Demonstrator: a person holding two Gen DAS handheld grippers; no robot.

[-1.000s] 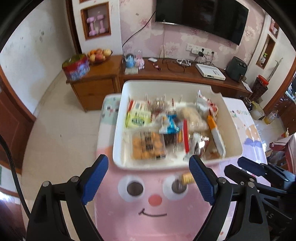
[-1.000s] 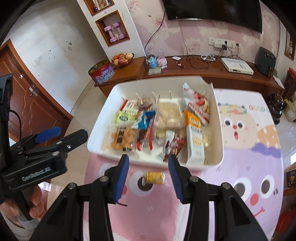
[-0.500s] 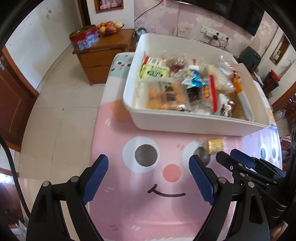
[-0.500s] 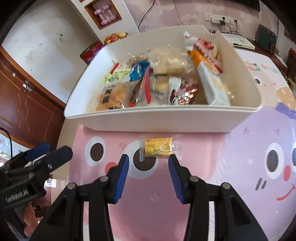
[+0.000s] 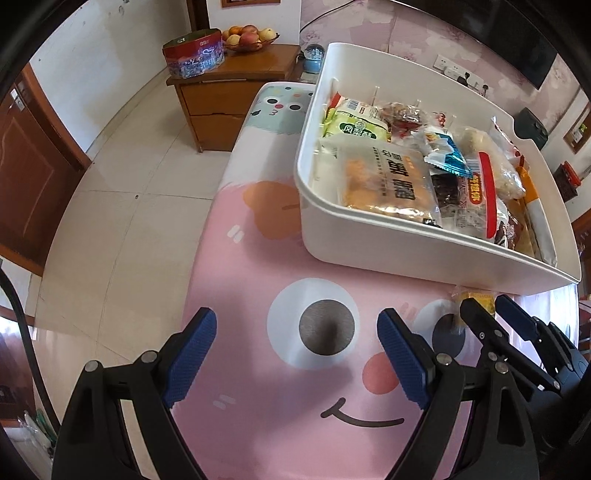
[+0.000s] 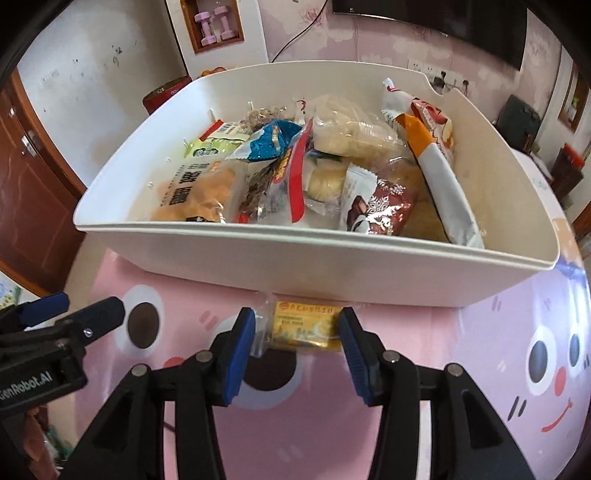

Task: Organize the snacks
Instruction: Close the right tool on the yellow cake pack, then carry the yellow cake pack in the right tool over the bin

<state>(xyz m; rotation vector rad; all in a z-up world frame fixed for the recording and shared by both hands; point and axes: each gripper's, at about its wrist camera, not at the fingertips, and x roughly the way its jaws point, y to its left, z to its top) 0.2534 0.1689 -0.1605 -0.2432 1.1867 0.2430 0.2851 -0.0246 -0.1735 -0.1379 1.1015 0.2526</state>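
Snack packet, the small yellow one, lies on the pink cartoon tablecloth just near-side of the white bin, right between my right gripper pads. Those jaws have just been opening a bit, and I can't see the pads pressing on it. My left gripper hangs spread wide over the printed eye, nothing in it, packet off to its right.

Yellow snack packet: near edge hidden behind right gripper, mostly covered in the left view; white bin: lower snacks buried under upper packs, small print illegible; wall television: cropped by frame top.
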